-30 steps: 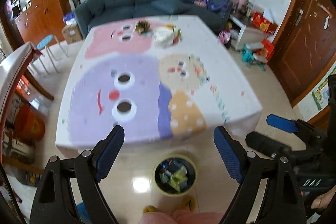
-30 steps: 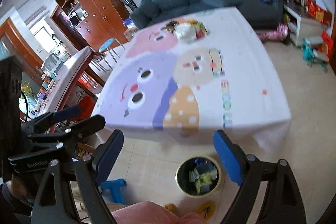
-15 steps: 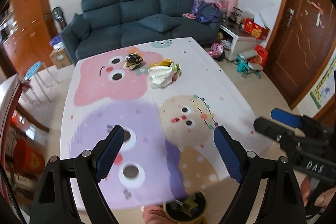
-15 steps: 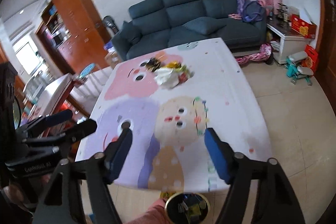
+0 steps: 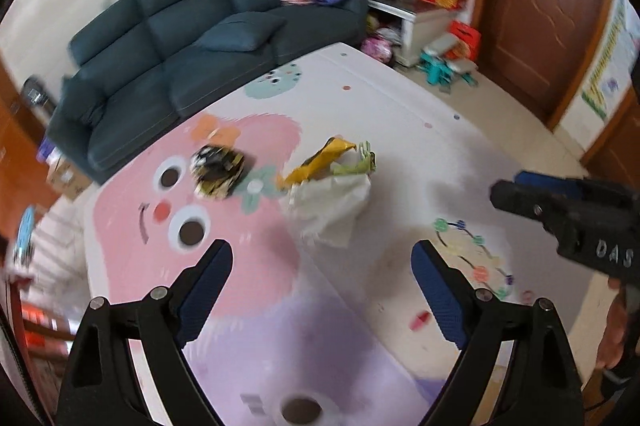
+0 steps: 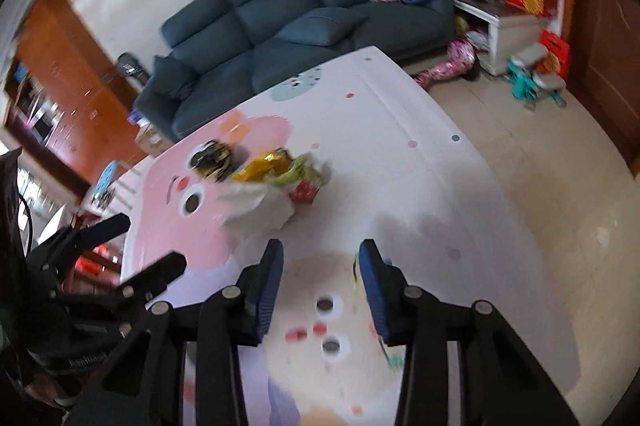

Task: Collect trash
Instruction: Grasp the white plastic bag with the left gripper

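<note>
On the cartoon-printed tablecloth (image 5: 360,106), a blurred heap of crumpled white, yellow and green wrappers (image 5: 328,186) lies ahead of both grippers. Left gripper (image 5: 322,266) gapes empty; right gripper (image 6: 321,266) is closing on nothing.

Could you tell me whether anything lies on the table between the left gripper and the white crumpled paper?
Nothing visible does. Only bare patterned tablecloth lies between the open left gripper and the white crumpled paper. The yellow wrapper sits behind the paper, and the black-and-gold wrapper lies off to its left.
</note>
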`<state>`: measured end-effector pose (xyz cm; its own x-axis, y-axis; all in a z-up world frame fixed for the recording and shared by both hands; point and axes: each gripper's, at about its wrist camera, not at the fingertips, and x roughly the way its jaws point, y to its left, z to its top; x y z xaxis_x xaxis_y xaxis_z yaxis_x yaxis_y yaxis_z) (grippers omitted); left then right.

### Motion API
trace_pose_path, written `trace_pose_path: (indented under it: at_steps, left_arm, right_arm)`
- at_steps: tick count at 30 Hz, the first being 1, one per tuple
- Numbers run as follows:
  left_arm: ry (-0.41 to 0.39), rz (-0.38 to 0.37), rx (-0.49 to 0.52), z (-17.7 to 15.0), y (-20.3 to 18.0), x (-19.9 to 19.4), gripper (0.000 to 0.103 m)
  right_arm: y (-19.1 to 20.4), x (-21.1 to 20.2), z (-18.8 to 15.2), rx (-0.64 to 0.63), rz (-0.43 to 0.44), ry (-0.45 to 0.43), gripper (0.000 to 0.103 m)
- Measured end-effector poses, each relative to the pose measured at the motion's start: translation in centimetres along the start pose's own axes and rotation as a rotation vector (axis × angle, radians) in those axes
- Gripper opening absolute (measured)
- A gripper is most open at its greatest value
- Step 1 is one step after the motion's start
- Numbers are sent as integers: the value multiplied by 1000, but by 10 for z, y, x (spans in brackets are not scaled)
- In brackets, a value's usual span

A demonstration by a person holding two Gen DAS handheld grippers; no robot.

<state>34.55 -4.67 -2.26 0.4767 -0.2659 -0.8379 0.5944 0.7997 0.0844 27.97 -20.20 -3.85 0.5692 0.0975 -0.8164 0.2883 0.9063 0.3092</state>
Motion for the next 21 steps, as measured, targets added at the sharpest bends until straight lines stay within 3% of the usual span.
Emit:
trace_pose_path:
  at_steps: [3,13,16,18,21]
  left_arm:
    - [-6,-12,98,10,-1,25,100]
    - [31,-30,330,13,-25,88,99]
    - [28,-25,359,12,-28,95,83]
    - [40,-37,346,12,-26,98,66]
    - [20,-41,328,12,-21,96,55]
  right_arm:
    - [-1,24,10,22,-16,12,39]
    - [-8,69,21,14,-14,66,39]
    - [-5,74,22,-19,7,82,39]
    - [-2,78,24,-47,19,94,39]
    - [-1,81,27,-65,29,103,39]
